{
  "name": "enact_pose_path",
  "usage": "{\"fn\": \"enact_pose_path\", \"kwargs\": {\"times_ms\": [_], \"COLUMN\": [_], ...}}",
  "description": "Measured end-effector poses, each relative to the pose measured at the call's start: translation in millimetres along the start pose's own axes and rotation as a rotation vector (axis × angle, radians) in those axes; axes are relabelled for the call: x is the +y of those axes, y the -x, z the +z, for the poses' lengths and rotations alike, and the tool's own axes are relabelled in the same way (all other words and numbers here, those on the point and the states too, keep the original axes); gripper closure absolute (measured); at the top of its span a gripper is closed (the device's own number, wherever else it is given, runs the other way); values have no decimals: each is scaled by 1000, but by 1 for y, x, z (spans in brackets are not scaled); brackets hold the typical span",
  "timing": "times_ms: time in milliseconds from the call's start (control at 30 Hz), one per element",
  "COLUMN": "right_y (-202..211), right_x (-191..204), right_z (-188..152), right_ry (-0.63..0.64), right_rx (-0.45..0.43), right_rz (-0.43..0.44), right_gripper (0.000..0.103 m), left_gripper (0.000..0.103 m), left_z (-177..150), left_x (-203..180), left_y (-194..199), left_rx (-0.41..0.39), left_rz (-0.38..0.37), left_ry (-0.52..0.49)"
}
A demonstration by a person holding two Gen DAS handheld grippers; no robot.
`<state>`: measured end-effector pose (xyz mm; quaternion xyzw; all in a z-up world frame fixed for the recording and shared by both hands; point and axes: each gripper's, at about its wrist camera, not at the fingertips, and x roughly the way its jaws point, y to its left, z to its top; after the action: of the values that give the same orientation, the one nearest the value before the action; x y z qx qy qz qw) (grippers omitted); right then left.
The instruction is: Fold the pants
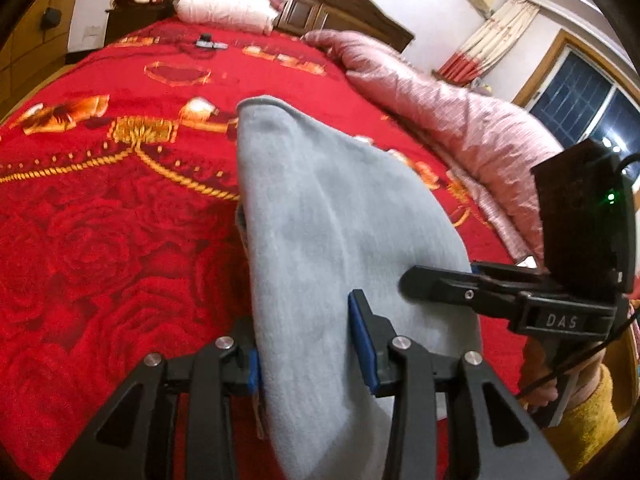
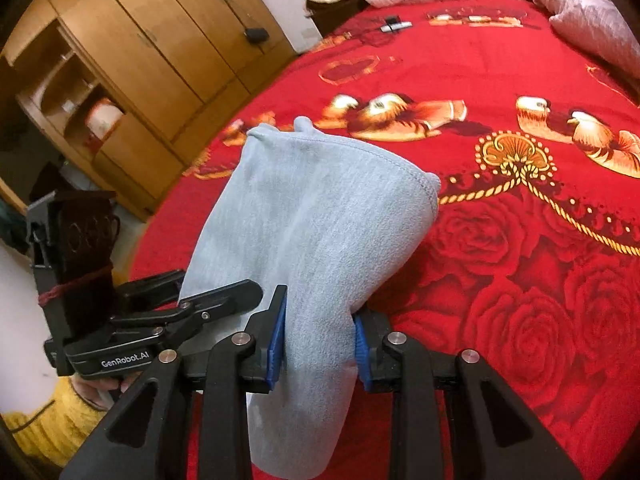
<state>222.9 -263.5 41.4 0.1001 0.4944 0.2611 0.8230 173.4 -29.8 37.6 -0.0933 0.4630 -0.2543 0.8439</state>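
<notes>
**Both grippers clamped on the pants, cloth lifted over the bed**

Nearest my left lens: the left gripper (image 1: 308,344), blue pads pressed into a thick bunch of the grey pants (image 1: 320,216). The right gripper (image 2: 320,336) does the same on its own bunch, jaws pinching cloth, not spread.

The two grippers sit just beside each other, near the foot end of the bed (image 1: 100,240). I judge they hold adjacent points on one edge so the cloth hangs as one panel, raised off the red cover before it is laid over or straightened. Free end points toward the pillows (image 1: 228,4).

View differences:
- Left wrist: shows the right gripper side-on against the cloth, the pink quilt (image 1: 452,120) along the bed's far side, and a window (image 1: 580,100).
- Right wrist: shows a stitched hem on the pants, the wooden wardrobe (image 2: 132,44) off the bed's other side, and a yellow sleeve (image 2: 48,432).

Whether any cloth below the grippers touches the bed, I cannot tell.
</notes>
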Motion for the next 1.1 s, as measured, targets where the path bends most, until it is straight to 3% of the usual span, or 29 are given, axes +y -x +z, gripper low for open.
{"fn": "enact_pose_path", "kwargs": {"times_ms": [67,133,200,300,500,700,867,1000,1100], "right_y": [-17,-27,-27,-22,4,30,20,3,-6], "right_x": [-2,-7,-13,-18,-7,6,5,-2,-5], "right_z": [1,-1,-3,-7,-19,-21,-13,-12,-12], "right_ry": [13,12,-17,-54,-87,-55,-64,-70,-59], "right_rx": [30,35,17,6,-87,-228,-227,-205,-194], "right_rz": [-64,-104,-78,-60,-147,-207,-163,-177,-189], "right_gripper": [67,63,61,59,59,61,69,71,71], "left_gripper": [61,58,58,52,49,50,62,79,79], "left_z": [-2,-3,-3,-2,-10,-6,15,15,9], "left_x": [9,19,21,13,-20,-47,-49,-26,-16], "left_y": [-16,-23,-22,-19,0,27,9,-23,-22], "left_rx": [33,29,34,36,-14,-148,-136,-55,-71], "left_rz": [24,-5,-17,27,182,221,190,252,217], "left_ry": [-4,30,37,-13,-153,-240,-241,-228,-206]}}
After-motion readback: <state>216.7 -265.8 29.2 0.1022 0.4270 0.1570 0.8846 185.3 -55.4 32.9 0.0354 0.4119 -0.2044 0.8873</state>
